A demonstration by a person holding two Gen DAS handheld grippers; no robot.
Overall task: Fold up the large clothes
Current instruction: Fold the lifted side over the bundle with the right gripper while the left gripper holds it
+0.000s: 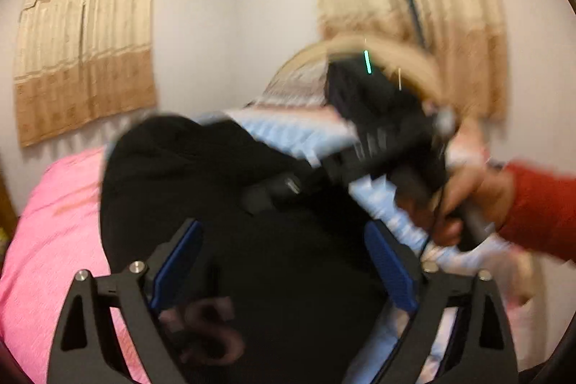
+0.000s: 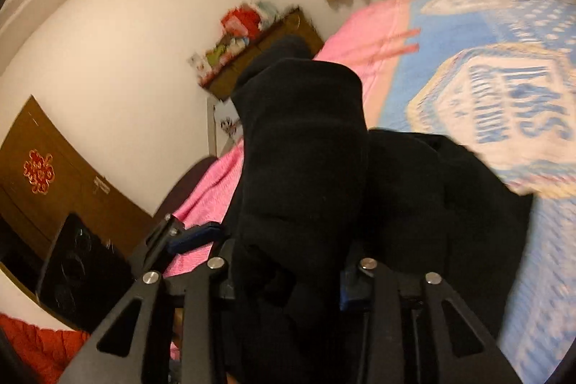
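I have the black garment (image 1: 230, 204) bunched in a heap on the bed (image 1: 46, 222), lying over the pink sheet and the blue-and-white blanket (image 2: 486, 96), and it is far from folded: I see no flat panel, no straight edge, only rounded humps of cloth with a pale letter print showing near my left fingers. My left hand-held gripper (image 1: 284, 261) stands wide apart above the cloth, its blue pads (image 1: 180, 258) on either side of the dark fabric but pressing on nothing, so that one holds nothing at the moment. My right hand-held gripper (image 2: 284, 279) has its jaws drawn in close around a thick fold of the garment, which rises up between them and spills over the front; I judge it to be pinching that fold, though the cloth hides the pads almost wholly. In the left wrist view the right tool crosses in front, carried by my hand (image 1: 468, 200) in a red sleeve (image 1: 540, 207), its tip down at the far side of the heap. As I read it, the work is at its beginning: the garment has yet to be lifted, shaken out and laid flat on the bed before any fold can be made, and every fold is left to do.
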